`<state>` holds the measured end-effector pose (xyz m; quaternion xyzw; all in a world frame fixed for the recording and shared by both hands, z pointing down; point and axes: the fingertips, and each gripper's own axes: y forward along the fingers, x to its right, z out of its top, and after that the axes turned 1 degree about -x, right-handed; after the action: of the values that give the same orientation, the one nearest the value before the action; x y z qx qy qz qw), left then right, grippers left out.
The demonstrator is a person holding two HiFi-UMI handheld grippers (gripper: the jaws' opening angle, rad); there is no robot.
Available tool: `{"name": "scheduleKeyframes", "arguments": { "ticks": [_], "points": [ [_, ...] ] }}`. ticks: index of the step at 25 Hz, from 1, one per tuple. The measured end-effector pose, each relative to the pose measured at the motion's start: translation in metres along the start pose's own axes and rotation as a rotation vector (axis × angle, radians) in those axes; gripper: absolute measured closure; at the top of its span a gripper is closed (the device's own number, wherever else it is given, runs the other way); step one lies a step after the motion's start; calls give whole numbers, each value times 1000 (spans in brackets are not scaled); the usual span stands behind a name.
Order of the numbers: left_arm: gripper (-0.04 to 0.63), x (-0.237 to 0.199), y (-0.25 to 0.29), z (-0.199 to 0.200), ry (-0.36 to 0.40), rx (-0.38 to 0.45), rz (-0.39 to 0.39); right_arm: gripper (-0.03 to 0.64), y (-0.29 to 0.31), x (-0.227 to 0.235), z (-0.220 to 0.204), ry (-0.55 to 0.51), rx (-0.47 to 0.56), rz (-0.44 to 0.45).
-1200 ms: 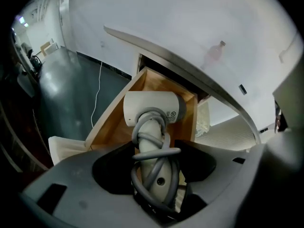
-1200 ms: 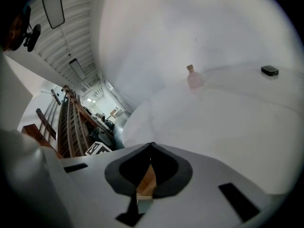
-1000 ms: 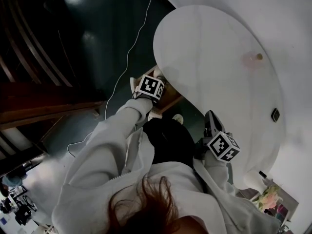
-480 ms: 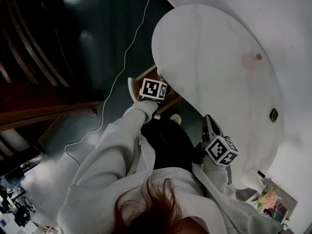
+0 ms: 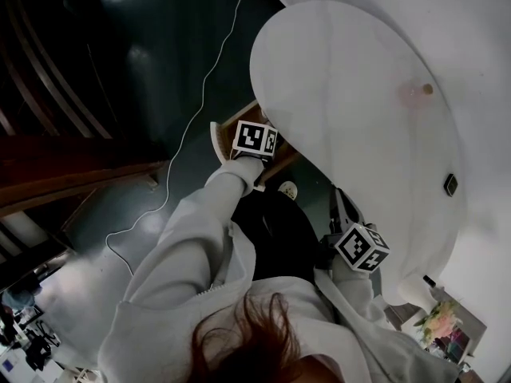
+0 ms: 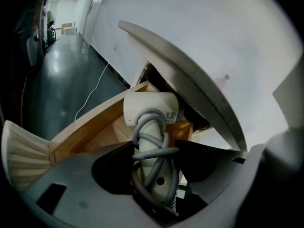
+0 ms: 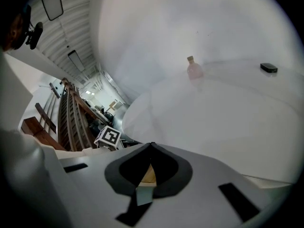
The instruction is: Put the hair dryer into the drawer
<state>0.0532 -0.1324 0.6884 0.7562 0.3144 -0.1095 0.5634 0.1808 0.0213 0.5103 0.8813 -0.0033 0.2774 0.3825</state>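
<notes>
A white hair dryer [image 6: 151,109] with its grey cord wound round the handle is in my left gripper [image 6: 154,148], whose jaws are shut on that handle. Its head hangs over the open wooden drawer [image 6: 102,127], just under the rim of the white oval table [image 6: 190,80]. In the head view the left gripper's marker cube [image 5: 255,140] sits at the drawer [image 5: 275,164] by the table edge. My right gripper [image 7: 151,146] is shut, its tips meeting with nothing held, and it points at the table's rim [image 5: 342,202].
A small pink bottle [image 7: 193,69] and a small dark object [image 7: 269,68] stand on the table top [image 5: 351,94]. A thin white cable [image 5: 200,102] runs across the dark floor to the left. Wooden stair rails are at the far left.
My left gripper with the hair dryer has shifted a little toward the table edge over the drawer and rolled slightly. The right gripper has stayed in place.
</notes>
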Motion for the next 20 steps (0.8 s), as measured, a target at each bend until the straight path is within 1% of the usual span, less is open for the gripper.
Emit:
{"name": "scheduleKeyframes", "arguments": {
  "ticks": [2,10,13,17,20],
  "points": [
    [327,0,6,1,-3,10,-14,568,-2,1,-2,2,0,-10],
    [330,-12,30,-8,59,61,24,566,-10,9,-10,12,-8,-61],
    [330,-18,36,-11,53,40,48,568,-9,11,-18,16,-31,-69],
    [330,-27,42,-21,-1,-25,67,566,-3,3,-22,0,-48,-64],
    [329,-31,43,-22,-5,-31,80,566,1,-3,-22,-12,-56,-55]
  ]
}}
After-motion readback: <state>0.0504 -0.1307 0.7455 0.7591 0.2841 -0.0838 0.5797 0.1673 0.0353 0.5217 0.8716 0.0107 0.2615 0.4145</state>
